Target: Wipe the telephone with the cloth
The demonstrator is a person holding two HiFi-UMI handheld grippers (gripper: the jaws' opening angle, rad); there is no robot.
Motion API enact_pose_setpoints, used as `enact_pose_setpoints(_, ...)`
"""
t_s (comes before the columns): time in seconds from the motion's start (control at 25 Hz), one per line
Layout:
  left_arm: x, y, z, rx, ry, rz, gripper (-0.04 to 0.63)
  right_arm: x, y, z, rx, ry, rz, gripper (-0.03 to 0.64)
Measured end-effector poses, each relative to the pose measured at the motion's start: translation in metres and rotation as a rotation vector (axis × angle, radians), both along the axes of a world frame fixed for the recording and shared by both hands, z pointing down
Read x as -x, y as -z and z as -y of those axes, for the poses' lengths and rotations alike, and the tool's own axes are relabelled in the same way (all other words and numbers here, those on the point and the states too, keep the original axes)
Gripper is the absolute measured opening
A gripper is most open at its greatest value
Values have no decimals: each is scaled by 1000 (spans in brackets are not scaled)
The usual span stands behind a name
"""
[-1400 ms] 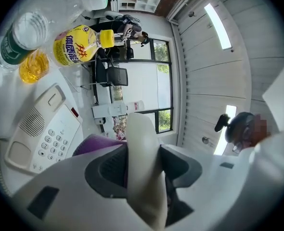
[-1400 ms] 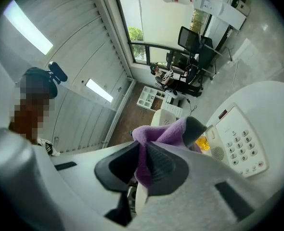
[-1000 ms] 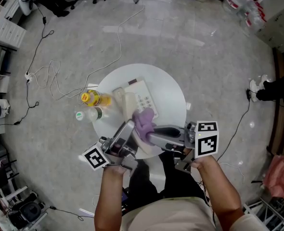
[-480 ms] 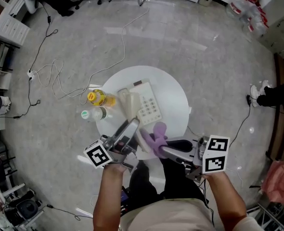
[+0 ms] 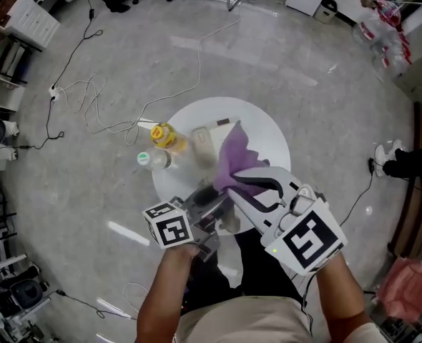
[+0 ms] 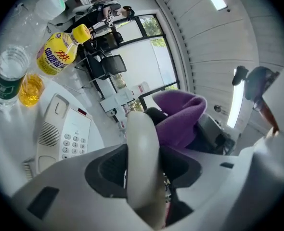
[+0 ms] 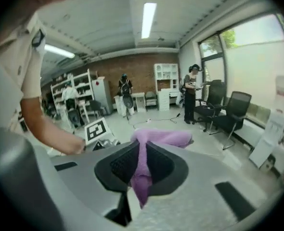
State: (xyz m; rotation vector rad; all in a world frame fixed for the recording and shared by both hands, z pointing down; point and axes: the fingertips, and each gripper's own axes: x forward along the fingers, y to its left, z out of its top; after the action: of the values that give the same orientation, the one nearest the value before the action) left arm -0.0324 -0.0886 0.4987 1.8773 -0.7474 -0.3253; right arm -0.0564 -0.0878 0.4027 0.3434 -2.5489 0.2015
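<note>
- Handset up, cloth at the ready: your left gripper is clamped on the cream handset, which is lifted clear of the telephone base on the round white table.
- Your right gripper has its jaws pinched together on the purple cloth, which hangs above the near side of the base, just beyond the handset's far end.
- The step in hand looks like wiping the handset. The next move calls for laying the cloth on its cream shell and drawing it along, with the left grip kept steady.
- A yellow bottle and a clear water bottle stand just to the left of the base.
- From the head view, cloth and right gripper cover much of the base.
- Whether the cloth already touches the handset cannot be told, and no cord shows.
</note>
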Motion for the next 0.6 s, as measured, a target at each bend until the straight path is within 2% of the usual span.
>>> enact_pose_setpoints(0.16,0,-12,-10,-15,-42,92,206,24,-37,-21,-96,218,-267,34)
enact_pose_setpoints(0.28,-2,-16,-18,-21,-76,156,206,27,-55,-26,-126,283,-389,34)
enact_pose_setpoints(0.4,-6,-18,-21,-24,-88,173,206,25,-65,-19,-139,278,-430,34)
enact_pose_setpoints(0.6,-12,-20,-21,-17,-103,164,206,13,-67,5,-111,187,-416,34)
